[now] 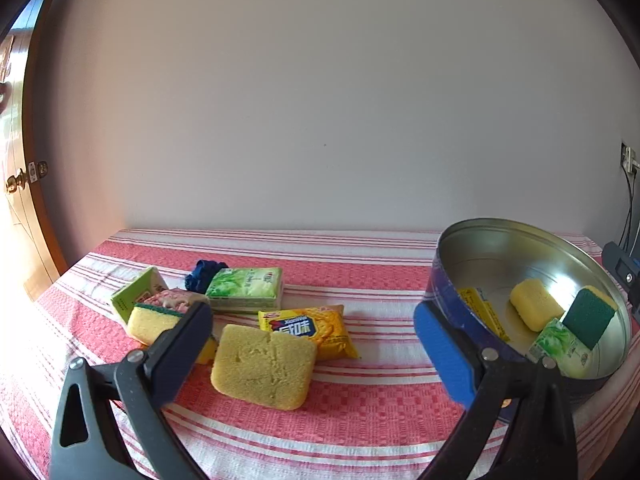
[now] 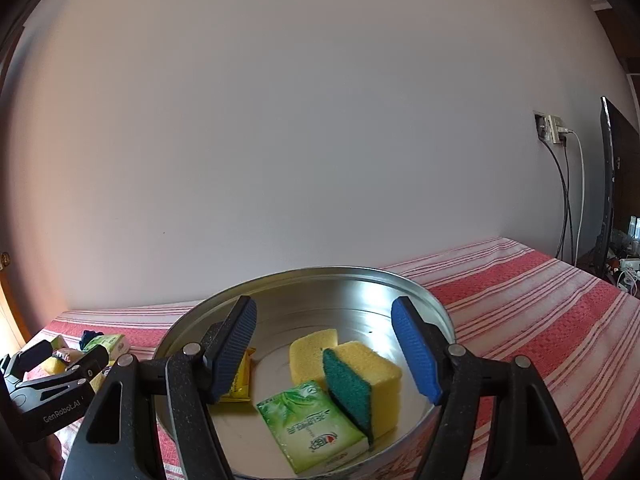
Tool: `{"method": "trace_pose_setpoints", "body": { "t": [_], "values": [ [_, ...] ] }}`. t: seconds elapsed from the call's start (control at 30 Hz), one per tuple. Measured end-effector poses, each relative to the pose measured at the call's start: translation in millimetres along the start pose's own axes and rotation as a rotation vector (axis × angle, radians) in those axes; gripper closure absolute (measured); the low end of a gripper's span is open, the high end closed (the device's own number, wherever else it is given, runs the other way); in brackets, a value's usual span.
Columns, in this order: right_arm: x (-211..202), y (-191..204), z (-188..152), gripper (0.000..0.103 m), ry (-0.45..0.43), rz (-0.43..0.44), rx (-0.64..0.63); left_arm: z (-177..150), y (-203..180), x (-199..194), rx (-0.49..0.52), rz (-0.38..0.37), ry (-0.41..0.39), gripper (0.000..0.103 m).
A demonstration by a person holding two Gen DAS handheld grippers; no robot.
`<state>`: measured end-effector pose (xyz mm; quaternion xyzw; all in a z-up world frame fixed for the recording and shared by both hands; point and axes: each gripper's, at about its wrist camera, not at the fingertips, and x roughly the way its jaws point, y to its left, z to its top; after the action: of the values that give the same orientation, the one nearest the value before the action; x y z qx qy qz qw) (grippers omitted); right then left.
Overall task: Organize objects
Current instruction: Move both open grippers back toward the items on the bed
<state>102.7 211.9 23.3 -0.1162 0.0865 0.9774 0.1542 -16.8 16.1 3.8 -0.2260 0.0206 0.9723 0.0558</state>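
Observation:
My left gripper (image 1: 316,344) is open above a plain yellow sponge (image 1: 262,366) on the red striped cloth. Around it lie a yellow snack packet (image 1: 310,330), a green tissue pack (image 1: 245,289), a yellow sponge with green scourer (image 1: 150,320), a green box (image 1: 134,292) and a dark blue cloth (image 1: 202,274). The round metal tin (image 1: 520,248) sits at the right. My right gripper (image 2: 332,354) is open over the tin (image 2: 348,280), which holds a green-backed sponge (image 2: 372,380), a plain sponge (image 2: 308,354), a tissue pack (image 2: 312,426) and a yellow packet (image 2: 242,380).
The table with the red striped cloth (image 1: 360,416) stands against a white wall. A wooden door (image 1: 16,216) is at the left. A wall socket with cables (image 2: 554,130) and a dark screen (image 2: 610,184) are at the right. The left gripper also shows in the right wrist view (image 2: 68,354).

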Motion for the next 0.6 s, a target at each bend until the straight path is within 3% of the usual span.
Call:
{"method": "trace_pose_setpoints", "body": {
  "t": [0.23, 0.43, 0.6],
  "values": [
    [3, 47, -9, 0.031, 0.063, 0.090, -0.018, -8, 56, 3, -0.011, 0.061, 0.065, 0.002],
    [7, 92, -18, 0.031, 0.127, 0.159, -0.053, -17, 97, 15, 0.030, 0.113, 0.181, 0.005],
    [19, 129, -27, 0.031, 0.207, 0.222, -0.079, -26, 116, 29, 0.041, 0.090, 0.286, 0.005]
  ]
}}
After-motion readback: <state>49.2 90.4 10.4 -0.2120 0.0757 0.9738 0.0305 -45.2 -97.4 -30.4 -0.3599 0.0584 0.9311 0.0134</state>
